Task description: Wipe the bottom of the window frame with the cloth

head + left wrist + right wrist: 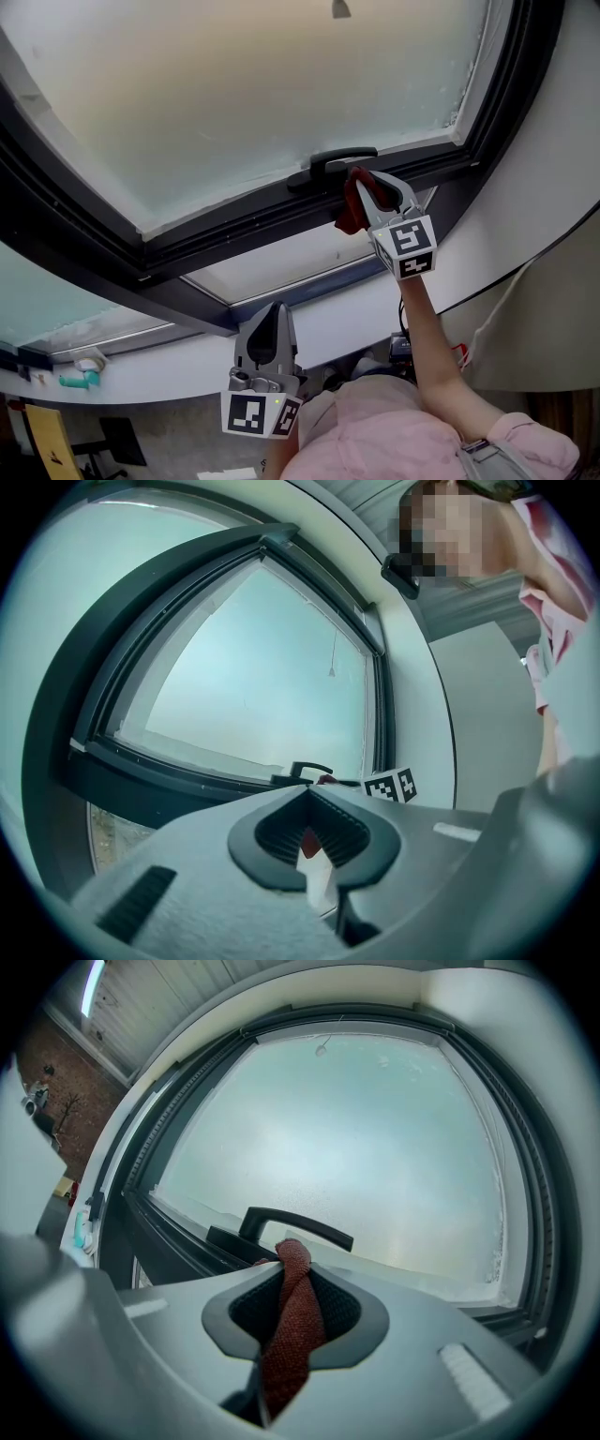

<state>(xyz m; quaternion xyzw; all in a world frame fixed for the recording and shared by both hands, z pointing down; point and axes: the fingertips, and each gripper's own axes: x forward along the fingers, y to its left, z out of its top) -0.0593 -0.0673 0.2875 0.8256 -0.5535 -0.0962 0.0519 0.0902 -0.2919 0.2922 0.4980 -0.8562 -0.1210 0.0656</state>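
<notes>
**Holding the cloth (351,212) against the bottom of the window frame (225,225)**

The right hand-held gripper (372,193) is raised to the window, with its jaws clamped on a rust-red cloth. In the right gripper view, the cloth (292,1321) runs as a twisted rope up through the jaws. Its free end pokes out just near the black window handle (298,1226). In the head view, the bunched cloth hangs at the left side of that gripper's tips. It lies over the dark bottom rail of the frame, directly below and beside the handle (333,163). How hard it presses on the rail cannot be told. The marker cube (408,247) sits on the near end of this gripper, and a bare forearm (427,342) leads back from it to a pink sleeve (394,436).

The left hand-held gripper (270,323) is lower and nearer, well apart from the window and to the left of the right one. It points up toward the frame. In the left gripper view, its jaws (307,841) are drawn together with nothing held between them. The handle (307,767) and the right gripper's cube (391,786) show beyond them.

Frosted glass (262,84) fills the frame above the rail. A small teal object (80,379) rests on the white sill (141,370) at far left.
</notes>
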